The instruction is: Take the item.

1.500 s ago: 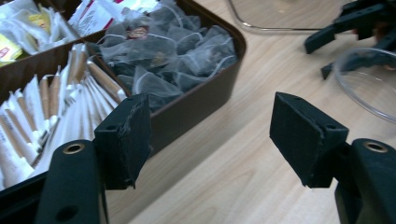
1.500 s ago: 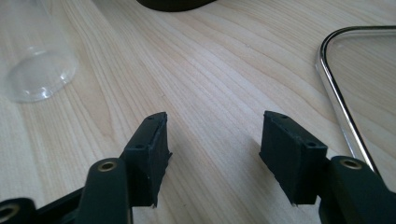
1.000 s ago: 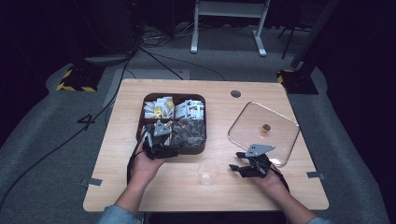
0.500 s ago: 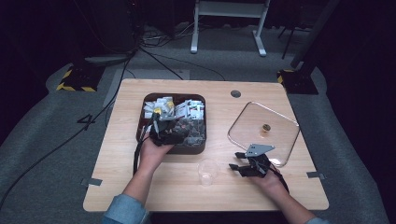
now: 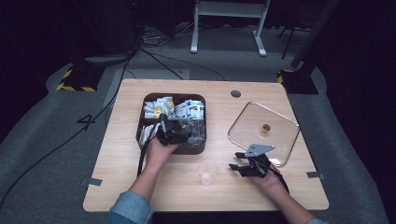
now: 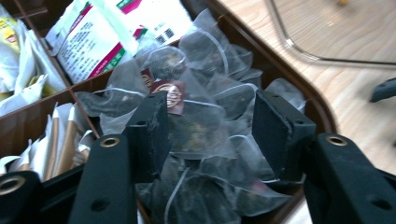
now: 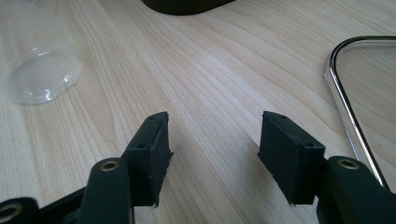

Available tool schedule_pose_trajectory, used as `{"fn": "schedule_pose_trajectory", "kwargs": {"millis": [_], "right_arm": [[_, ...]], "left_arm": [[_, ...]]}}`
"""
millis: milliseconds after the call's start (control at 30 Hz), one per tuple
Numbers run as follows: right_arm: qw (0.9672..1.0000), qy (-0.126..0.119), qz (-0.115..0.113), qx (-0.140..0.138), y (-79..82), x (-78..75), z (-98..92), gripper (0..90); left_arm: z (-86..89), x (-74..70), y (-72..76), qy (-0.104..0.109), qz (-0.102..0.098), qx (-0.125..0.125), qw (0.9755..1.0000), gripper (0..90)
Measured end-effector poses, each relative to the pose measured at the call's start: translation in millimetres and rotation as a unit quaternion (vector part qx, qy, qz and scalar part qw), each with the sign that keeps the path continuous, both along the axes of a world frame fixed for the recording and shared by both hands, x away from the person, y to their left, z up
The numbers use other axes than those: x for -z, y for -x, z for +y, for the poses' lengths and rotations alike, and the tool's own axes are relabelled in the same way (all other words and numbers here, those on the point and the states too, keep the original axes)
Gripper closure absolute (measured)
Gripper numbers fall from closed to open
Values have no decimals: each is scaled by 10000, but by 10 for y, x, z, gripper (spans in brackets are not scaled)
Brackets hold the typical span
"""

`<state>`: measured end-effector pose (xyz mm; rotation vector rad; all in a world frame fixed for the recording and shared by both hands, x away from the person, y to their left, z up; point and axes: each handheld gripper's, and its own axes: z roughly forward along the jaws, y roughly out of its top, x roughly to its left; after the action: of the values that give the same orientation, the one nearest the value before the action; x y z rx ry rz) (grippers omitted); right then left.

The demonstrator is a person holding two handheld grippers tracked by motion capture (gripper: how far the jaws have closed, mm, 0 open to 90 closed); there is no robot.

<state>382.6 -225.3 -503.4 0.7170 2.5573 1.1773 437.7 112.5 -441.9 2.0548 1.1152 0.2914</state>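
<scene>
The left gripper [image 6: 208, 126] reaches into the box [image 5: 148, 100], its fingers just closing around a mesh tea bag [image 6: 201, 130] without yet clamping it. A cup [image 5: 207, 171] stands between. The right gripper [image 7: 212, 149] hovers released over the desk [image 7: 224, 70].

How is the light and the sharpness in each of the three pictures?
High view: table evenly lit, room behind dark, picture soft. Left gripper view: mesh tea bags fairly sharp, the jaws near the lens blurred. Right gripper view: wood grain crisp, clear cup soft at the frame edge.
</scene>
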Motion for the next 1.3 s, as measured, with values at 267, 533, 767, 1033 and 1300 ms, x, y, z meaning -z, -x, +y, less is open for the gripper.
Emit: {"fn": "schedule_pose_trajectory", "kwargs": {"millis": [267, 533, 767, 1033, 1300], "right_arm": [[10000, 2, -4, 2, 1, 0, 0, 429], [10000, 3, -12, -6, 1, 0, 0, 431], [10000, 1, -9, -9, 1, 0, 0, 430], [10000, 0, -8, -9, 0, 0, 0, 430], [10000, -1, -4, 2, 0, 0, 2, 430]], "left_arm": [[-60, 14, -58, -271, 90, -77, 9996, 514], [-111, 48, -84, -545, 229, -31, 9982, 605], [-130, 49, -84, -694, 186, -97, 9974, 684], [-99, 24, -60, -786, 21, -106, 9968, 808], [-11, -55, -31, -392, -4, -11, 9992, 819]]}}
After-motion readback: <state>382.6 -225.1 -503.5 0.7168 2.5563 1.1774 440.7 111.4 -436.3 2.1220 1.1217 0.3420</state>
